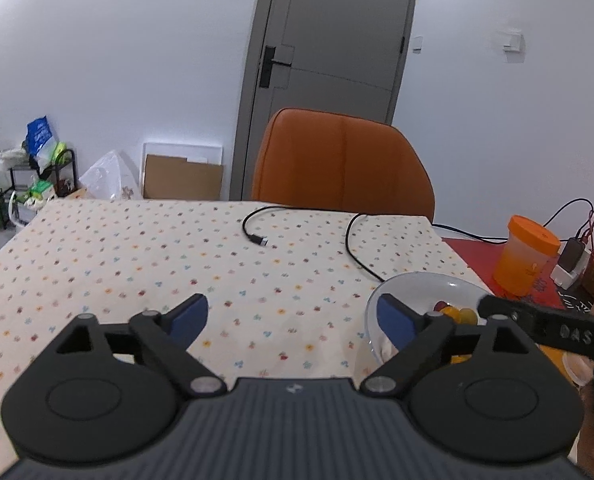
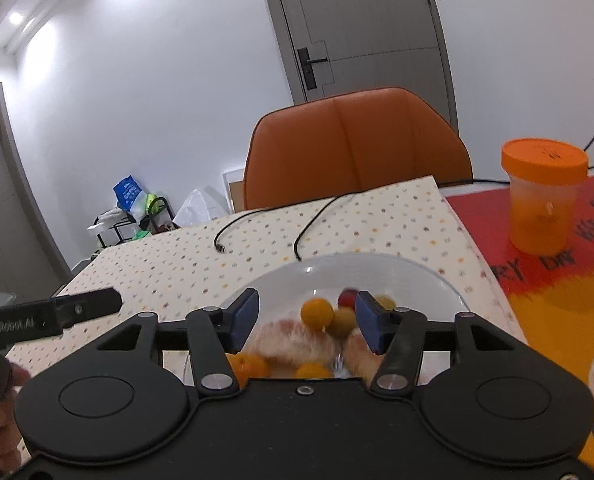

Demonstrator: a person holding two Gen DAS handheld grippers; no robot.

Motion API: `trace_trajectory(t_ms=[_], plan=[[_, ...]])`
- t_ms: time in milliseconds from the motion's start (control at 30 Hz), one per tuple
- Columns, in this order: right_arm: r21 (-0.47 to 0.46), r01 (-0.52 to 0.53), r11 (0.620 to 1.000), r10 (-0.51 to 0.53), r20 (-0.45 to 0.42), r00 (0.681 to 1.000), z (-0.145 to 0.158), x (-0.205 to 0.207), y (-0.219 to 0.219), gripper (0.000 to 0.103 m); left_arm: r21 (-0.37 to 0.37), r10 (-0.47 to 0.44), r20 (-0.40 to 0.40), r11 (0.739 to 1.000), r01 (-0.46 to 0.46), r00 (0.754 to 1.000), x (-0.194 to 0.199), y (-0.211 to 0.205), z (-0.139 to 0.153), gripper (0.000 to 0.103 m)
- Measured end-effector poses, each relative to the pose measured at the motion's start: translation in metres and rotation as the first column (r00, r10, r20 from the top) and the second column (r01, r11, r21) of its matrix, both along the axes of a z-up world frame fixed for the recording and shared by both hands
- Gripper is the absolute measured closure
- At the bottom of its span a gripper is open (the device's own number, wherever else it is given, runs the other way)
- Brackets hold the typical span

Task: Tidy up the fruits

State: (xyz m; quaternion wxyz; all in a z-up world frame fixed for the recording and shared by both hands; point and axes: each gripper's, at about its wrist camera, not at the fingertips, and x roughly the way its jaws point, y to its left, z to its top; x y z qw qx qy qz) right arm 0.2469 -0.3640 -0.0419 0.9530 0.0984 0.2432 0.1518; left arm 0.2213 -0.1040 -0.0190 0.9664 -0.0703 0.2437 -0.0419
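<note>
Nearest your right wrist camera, the right gripper (image 2: 305,322) hangs over the near side of the glass bowl (image 2: 437,280), its blue pads (image 2: 244,320) spread wide and nothing between them; it is released. Below and just beyond it the fruits (image 2: 317,311) sit gathered in the bowl: several small orange and yellow ones, a red one at the back, and pale larger pieces too blurred to name. Your left gripper (image 1: 293,316) is likewise released and empty, held over bare tablecloth (image 1: 137,248) to the left of the bowl. No loose fruit shows on the cloth in either view, so gathering appears largely done, though the table beyond the frame edges cannot be checked. An orange-lidded jar (image 2: 545,196) stands apart on the red mat (image 2: 481,216). Whether further sorting remains, I cannot tell.
</note>
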Motion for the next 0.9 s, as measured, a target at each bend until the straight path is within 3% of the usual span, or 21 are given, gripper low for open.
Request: trace_trajectory(t_ms=[533,767,900], plan=[[-0.014,-0.039,0.999,0.039,0.01,0.999,0.015,-0.047,0.014,0.048,-0.011,-0.002,-0.008,1.0,0.002,1.0,-0.037,0.023,0.015,0.004],[-0.022,-0.052,0.998,0.052,0.013,0.999,0.022,-0.067,0.018,0.042,0.011,0.003,-0.011,1.0,-0.003,1.0,-0.058,0.03,0.023,0.0],[-0.022,-0.056,0.998,0.056,0.012,0.998,0.024,-0.077,0.022,0.034,0.04,-0.001,-0.024,0.999,0.002,1.0,-0.071,0.033,0.022,0.0]])
